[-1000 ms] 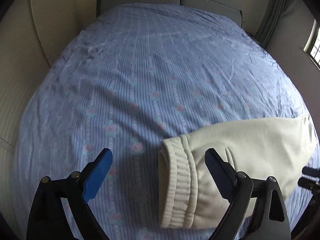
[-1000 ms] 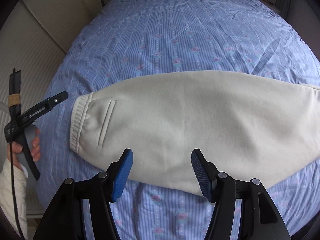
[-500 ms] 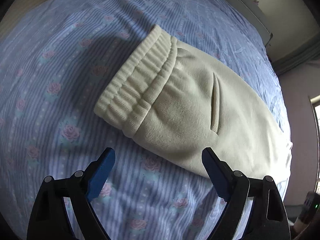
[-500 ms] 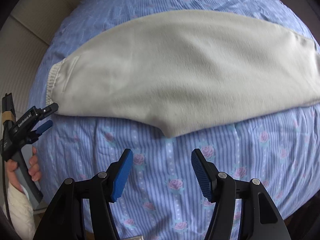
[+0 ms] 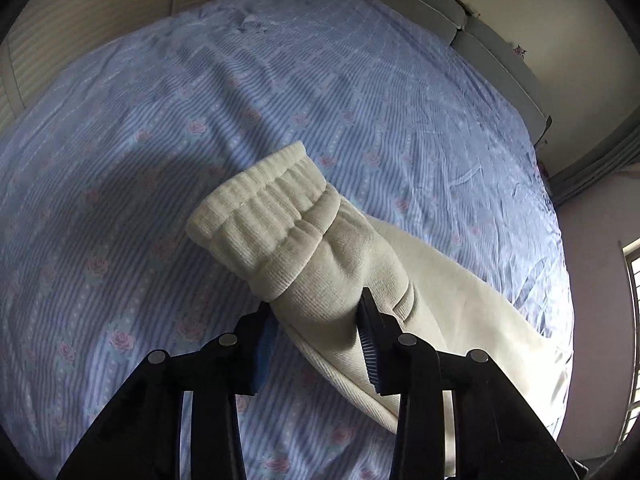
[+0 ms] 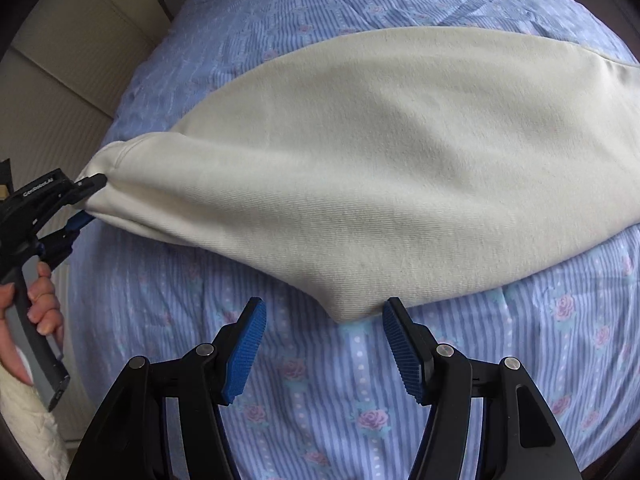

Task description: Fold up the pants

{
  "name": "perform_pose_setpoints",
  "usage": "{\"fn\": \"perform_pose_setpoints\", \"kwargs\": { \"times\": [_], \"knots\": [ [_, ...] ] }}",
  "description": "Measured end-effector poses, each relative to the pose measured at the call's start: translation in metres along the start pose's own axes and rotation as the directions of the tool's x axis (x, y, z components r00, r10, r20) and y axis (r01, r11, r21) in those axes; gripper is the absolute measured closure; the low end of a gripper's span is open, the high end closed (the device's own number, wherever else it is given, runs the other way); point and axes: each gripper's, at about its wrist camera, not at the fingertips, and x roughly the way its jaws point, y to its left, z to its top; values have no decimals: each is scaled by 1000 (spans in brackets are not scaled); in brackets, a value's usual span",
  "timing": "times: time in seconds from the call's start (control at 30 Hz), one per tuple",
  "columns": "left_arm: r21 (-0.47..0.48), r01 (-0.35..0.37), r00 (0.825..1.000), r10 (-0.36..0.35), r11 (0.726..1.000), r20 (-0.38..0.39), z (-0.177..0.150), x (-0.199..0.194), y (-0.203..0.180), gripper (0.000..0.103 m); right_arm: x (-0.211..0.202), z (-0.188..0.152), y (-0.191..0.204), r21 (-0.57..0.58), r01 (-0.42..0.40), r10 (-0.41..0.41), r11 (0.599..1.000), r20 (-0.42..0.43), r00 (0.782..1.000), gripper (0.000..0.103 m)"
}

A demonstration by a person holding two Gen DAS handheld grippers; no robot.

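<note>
A bed covered in a blue striped sheet [image 5: 360,92] with small pink roses fills the room beyond both sets of fingers. Grey cushions [image 5: 472,28] line its far end, a pale ribbed wall panel [image 5: 80,12] runs along one side, and a window [image 5: 632,280] shows at the edge. Nothing lies on the sheet between the fingers and the garment.

The cream pants [image 6: 380,152] lie folded lengthwise across the sheet, their ribbed waistband [image 5: 264,216] at the left-hand end.

The left gripper [image 5: 316,340] has just been closing, and its blue-padded jaws now pinch the bunched cloth just behind the waistband, which stands out beyond the fingertips, lifted slightly off the sheet. From the other side, the cloth is seen pulled to a point where this gripper bites it, with the person's left hand [image 6: 36,312] wrapped round the grey handle and a white knitted sleeve [image 6: 28,436] below it.

The right gripper [image 6: 324,320] hovers with its jaws held partly apart and empty. A lower corner of the pants sits just ahead of and between its blue fingertips [image 6: 248,344], close to but apart from either pad, with bare sheet under the fingers themselves.
</note>
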Motion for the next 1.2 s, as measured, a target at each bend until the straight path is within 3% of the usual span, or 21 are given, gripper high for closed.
{"fn": "perform_pose_setpoints", "kwargs": {
  "times": [0.23,0.47,0.77,0.8,0.87,0.93,1.07,1.2],
  "knots": [
    [-8,-7,1000,7,1000,-15,11,9,0,66,24,-10,0,38,-10,12,999,-58,998,41],
    [-30,3,999,-4,1000,-38,5,9,11,66,-5,14,16,-68,51,-44,996,103,994,41],
    [-70,-7,996,0,997,-87,-8,17,31,66,42,9,5,-79,38,-40,996,-28,999,43],
    [-76,-6,996,-1,997,-91,-9,18,33,66,42,10,8,-94,48,-50,994,-19,999,47],
    [-77,-6,996,-1,997,-95,-10,19,38,68,34,14,15,-123,44,-44,991,4,999,64],
    [-70,2,996,-8,998,-94,-11,17,40,71,21,18,21,-158,85,-81,984,31,996,91],
    [-4,-28,996,28,1000,-83,-22,11,38,71,-14,13,21,-144,62,-57,988,36,998,93],
    [-54,-42,990,34,998,-140,-33,26,57,67,15,2,11,-124,75,-82,989,-52,995,94]
  ]
}}
